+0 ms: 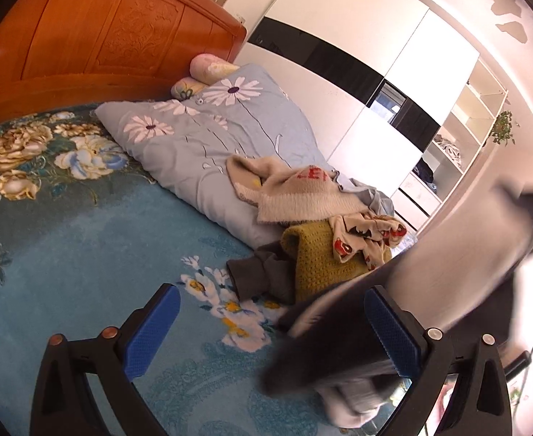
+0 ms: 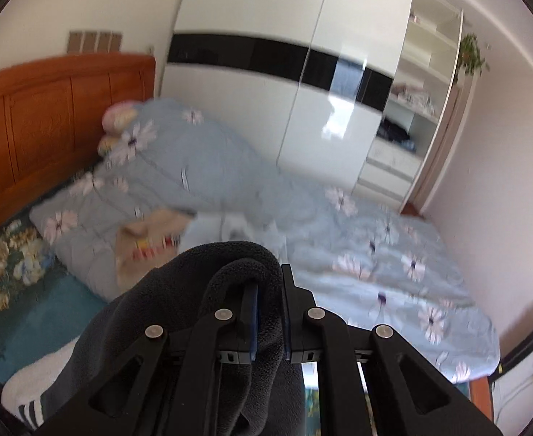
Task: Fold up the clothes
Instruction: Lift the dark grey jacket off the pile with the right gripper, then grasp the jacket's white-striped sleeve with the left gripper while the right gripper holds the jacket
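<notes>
A dark grey fleece garment (image 2: 179, 290) with white stripes is pinched between the fingers of the right gripper (image 2: 269, 312) and held above the teal floral bedsheet (image 1: 66, 239). The left gripper (image 1: 277, 330) is seen with its blue-padded fingers (image 1: 154, 330) spread wide, the garment lying blurred against the right one. A pile of clothes (image 1: 317, 239) rests near the light-blue daisy-print quilt (image 1: 208, 127) by the wooden headboard (image 1: 96, 25).

Black claws (image 1: 273, 330), blue pads (image 1: 152, 330), silver screws.
</notes>
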A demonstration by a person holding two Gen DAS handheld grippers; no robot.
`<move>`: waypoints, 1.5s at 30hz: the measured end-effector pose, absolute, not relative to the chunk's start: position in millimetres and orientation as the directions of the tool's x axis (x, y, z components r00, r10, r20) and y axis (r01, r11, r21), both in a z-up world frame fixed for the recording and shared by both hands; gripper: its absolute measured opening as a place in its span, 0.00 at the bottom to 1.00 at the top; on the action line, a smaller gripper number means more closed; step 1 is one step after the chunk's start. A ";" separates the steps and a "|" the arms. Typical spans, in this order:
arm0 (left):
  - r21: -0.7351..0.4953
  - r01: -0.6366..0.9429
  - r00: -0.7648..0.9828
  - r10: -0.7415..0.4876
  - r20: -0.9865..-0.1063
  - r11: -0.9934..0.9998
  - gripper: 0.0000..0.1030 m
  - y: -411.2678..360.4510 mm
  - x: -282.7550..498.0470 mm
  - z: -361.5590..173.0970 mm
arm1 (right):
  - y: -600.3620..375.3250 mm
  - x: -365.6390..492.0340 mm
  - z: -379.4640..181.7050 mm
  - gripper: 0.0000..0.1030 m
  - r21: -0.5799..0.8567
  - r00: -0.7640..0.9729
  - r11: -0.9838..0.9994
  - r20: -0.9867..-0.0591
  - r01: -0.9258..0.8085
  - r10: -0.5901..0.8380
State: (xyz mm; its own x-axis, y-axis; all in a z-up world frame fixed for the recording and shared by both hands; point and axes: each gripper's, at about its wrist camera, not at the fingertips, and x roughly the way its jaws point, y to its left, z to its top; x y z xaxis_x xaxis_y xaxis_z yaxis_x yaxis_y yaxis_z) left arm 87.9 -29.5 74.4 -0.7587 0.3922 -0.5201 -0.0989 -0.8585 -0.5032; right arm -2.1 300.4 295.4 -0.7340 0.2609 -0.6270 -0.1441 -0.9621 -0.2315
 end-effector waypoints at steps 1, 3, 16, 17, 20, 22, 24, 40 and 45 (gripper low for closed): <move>-0.502 -0.101 -0.752 0.396 -0.527 -0.859 1.00 -29.0 88.2 73.7 | 311.1 -5.0 262.1 0.10 -0.224 -0.677 -0.963 -0.687 -0.149 0.265; -0.499 -0.104 -0.739 0.402 -0.540 -0.861 1.00 -27.9 88.8 72.4 | 327.6 -1.6 199.1 0.10 -0.212 -0.570 -0.964 -0.777 -0.161 0.266; -0.543 -0.061 -0.451 0.508 -0.734 -0.838 0.99 34.0 60.7 13.5 | 401.4 45.6 128.7 0.11 -0.064 -0.517 -0.966 -0.835 -0.251 0.189; -0.526 -0.060 -0.445 0.495 -0.746 -0.848 0.99 38.1 58.5 11.2 | 399.0 45.3 128.5 0.12 -0.066 -0.515 -0.968 -0.837 -0.240 0.185; -0.495 -0.056 -0.447 0.465 -0.764 -0.867 0.99 42.7 55.7 10.3 | 393.0 48.7 121.7 0.12 -0.081 -0.511 -0.974 -0.840 -0.213 0.181; -0.478 -0.098 -0.448 0.468 -0.762 -0.873 0.99 49.4 55.1 15.4 | 390.6 52.0 116.3 0.12 -0.083 -0.509 -0.976 -0.843 -0.200 0.176; -0.401 -0.193 -0.458 0.444 -0.770 -0.895 0.99 66.5 55.3 24.7 | 393.2 53.9 116.9 0.12 -0.056 -0.516 -0.978 -0.843 -0.201 0.154; 0.353 -0.612 -0.660 0.211 -0.721 -0.707 0.96 178.6 56.8 41.2 | 390.0 52.0 139.6 0.12 0.045 -0.558 -0.987 -0.828 -0.153 0.049; 0.459 -0.670 -0.674 0.218 -0.706 -0.584 0.60 194.9 67.3 32.2 | 383.8 50.7 147.8 0.12 0.060 -0.566 -0.988 -0.823 -0.141 0.031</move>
State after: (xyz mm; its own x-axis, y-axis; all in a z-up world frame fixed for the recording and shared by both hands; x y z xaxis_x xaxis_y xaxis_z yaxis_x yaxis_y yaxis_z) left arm 67.3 194.9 32.2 -0.6737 0.2176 -0.7063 -0.6695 -0.5844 0.4585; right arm 50.7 383.8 147.8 -0.5665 0.0312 -0.8235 -0.1411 -0.9882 0.0596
